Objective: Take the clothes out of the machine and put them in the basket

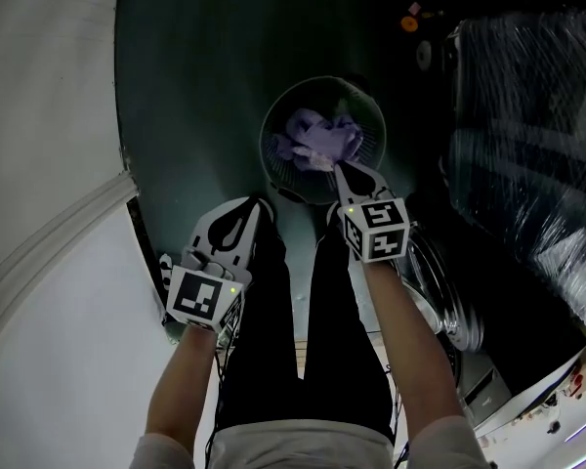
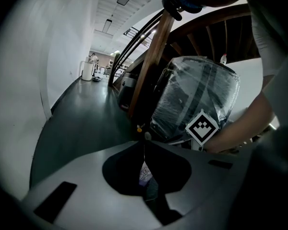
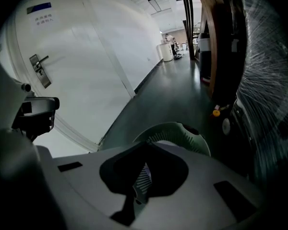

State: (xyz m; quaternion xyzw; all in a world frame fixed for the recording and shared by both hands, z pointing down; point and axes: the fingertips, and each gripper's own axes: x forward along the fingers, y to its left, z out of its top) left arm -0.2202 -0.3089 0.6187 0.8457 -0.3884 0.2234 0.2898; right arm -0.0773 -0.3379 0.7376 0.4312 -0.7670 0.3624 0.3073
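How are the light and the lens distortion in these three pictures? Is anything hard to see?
Head view: dim; the dark floor swallows detail, while the white wall is bright and the purple clothes in the basket are readable. Left gripper view: strong fisheye bending, black corners, glare on the plastic wrap. Right gripper view: same bending; the door is brightly lit, the right side dark.

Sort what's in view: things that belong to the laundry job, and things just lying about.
Belongs to the job:
- basket
- purple clothes inside it
- what looks like the machine's round door

Just lying about:
- plastic-wrapped load
- small orange object on the floor
- white door
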